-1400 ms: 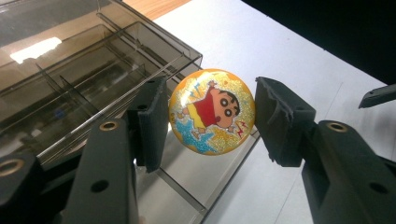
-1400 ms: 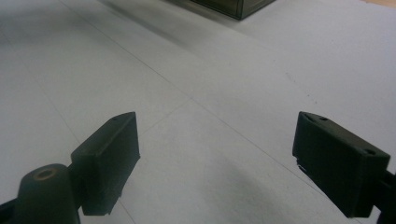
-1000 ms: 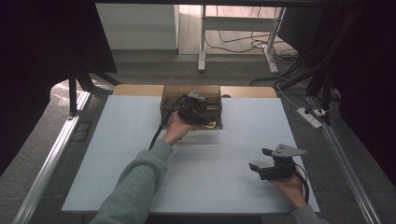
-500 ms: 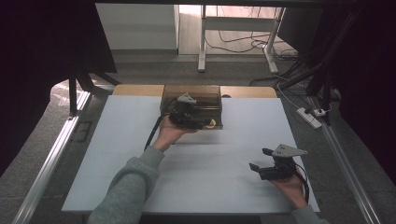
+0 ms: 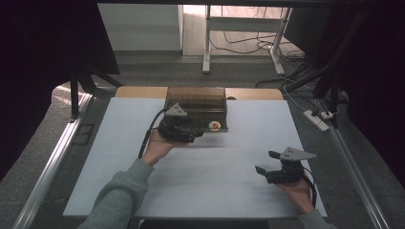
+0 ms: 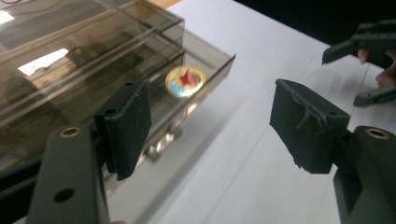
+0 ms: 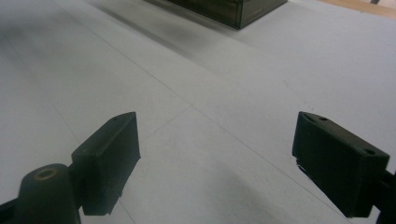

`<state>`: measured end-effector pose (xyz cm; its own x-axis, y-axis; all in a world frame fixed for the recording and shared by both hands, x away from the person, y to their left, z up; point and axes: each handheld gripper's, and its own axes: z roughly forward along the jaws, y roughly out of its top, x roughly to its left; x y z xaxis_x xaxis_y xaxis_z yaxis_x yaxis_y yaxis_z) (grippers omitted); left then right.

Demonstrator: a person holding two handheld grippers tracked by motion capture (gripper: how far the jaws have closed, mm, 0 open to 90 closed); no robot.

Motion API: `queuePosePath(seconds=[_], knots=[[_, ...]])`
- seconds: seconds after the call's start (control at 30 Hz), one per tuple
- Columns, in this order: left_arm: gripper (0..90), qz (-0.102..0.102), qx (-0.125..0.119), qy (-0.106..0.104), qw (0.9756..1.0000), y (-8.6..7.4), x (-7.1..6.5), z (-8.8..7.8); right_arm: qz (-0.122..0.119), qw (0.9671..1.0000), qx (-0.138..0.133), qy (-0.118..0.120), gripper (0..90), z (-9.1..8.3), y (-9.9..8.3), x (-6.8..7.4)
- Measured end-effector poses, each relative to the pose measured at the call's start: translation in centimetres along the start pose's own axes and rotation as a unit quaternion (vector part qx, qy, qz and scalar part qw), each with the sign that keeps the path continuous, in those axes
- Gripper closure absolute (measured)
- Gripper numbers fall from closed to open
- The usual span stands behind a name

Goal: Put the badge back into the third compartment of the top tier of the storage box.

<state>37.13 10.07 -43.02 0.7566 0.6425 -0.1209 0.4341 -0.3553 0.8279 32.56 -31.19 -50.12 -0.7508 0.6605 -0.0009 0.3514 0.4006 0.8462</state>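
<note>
1. Left gripper [image 6: 210,126]: jaws have just been opening, now spread, nothing between them.
2. Right gripper [image 5: 273,169]: jaws spread, empty, over the table [image 5: 215,191].
3. Smoked plastic box [image 5: 196,102] sits at the table's far edge, badge [image 6: 186,80] in its pulled-out drawer.
4. I judge the drawer step done; next calls for reaching the badge.

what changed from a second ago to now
The left claw has slid left along the front of the smoky box and drawn a little toward the person. Its jaws have just been opening and now stand apart with nothing between them, beside the box's open drawer with the round sticker. The right claw stayed open in place, and the box stayed put.
</note>
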Motion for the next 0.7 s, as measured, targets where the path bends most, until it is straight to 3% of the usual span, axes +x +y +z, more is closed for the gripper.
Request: queuePosePath(seconds=[0.43,0.7], knots=[[27.4,0.007,-0.002,0.032,0.9995,-5.2,-0.9,-5.0,0.003,0.9999,0.002,-0.014,14.8,-0.8,-0.4,0.1],[27.1,-0.01,-0.002,0.046,0.9989,-8.9,-0.8,-7.4,-0.003,0.9999,0.001,-0.011,14.8,-0.9,-0.4,0.2]])
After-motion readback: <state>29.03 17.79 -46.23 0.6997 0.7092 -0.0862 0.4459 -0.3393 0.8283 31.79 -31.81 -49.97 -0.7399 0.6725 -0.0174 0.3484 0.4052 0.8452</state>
